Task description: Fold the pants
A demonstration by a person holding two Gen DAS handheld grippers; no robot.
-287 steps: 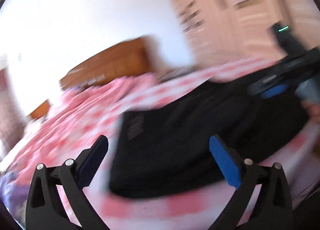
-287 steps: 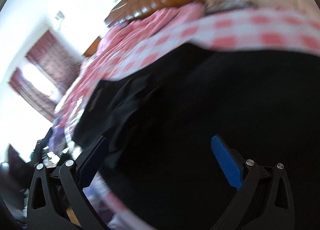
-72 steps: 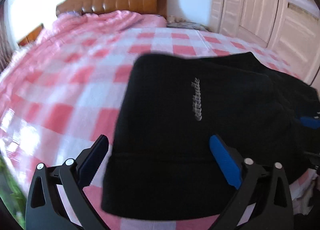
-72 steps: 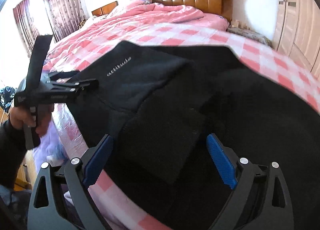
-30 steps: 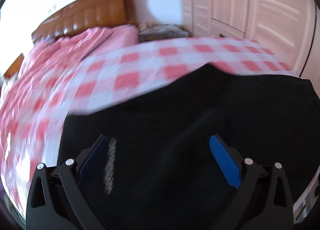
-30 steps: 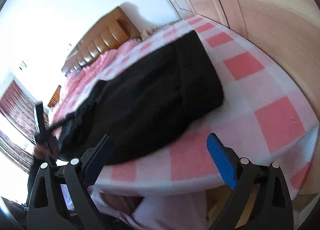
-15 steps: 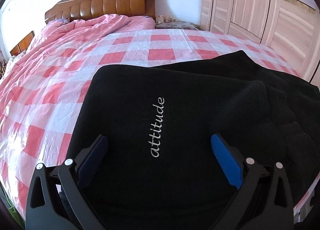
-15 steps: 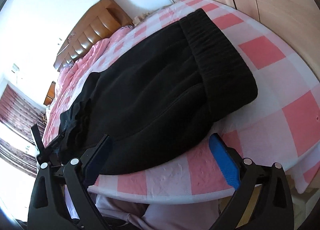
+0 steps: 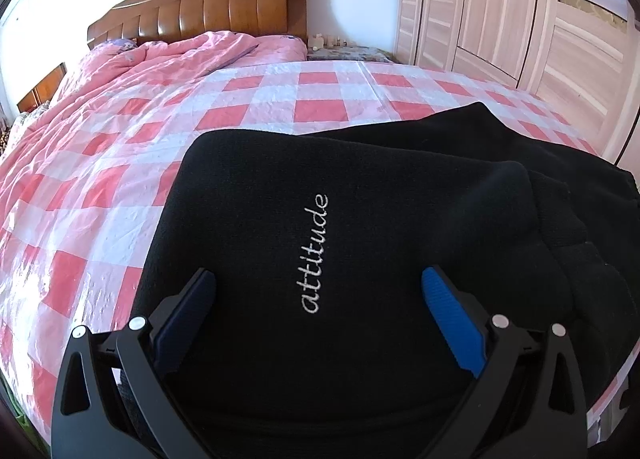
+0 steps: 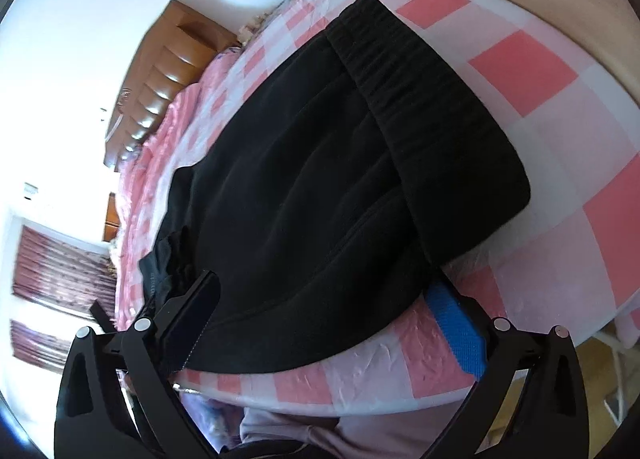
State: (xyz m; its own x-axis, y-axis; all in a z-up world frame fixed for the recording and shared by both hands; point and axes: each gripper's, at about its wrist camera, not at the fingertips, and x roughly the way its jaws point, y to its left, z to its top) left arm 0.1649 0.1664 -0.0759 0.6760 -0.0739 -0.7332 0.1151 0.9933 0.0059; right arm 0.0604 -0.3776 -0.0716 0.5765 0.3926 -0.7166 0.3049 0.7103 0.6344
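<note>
Black fleece pants [image 9: 360,219] lie folded on the pink checked bed, a white "attitude" print [image 9: 316,255] facing up. My left gripper [image 9: 316,295] is open, its fingers either side of the folded leg end near the bed's front edge. In the right wrist view the pants [image 10: 304,187] show their ribbed waistband [image 10: 424,99] at the right. My right gripper [image 10: 324,299] is open and straddles the pants' near edge, close below the waistband corner. Neither gripper holds cloth.
The bed sheet [image 9: 120,187] stretches left and back to a bunched pink quilt [image 9: 168,59] and a wooden headboard [image 9: 208,7]. Wardrobe doors [image 9: 520,7] stand at the right. The bed's front edge [image 10: 360,383] drops to the floor just below my right gripper.
My left gripper has moved slightly closer over the printed leg end. My right gripper has tilted and moved in until its fingers straddle the pants' edge near the waistband.
</note>
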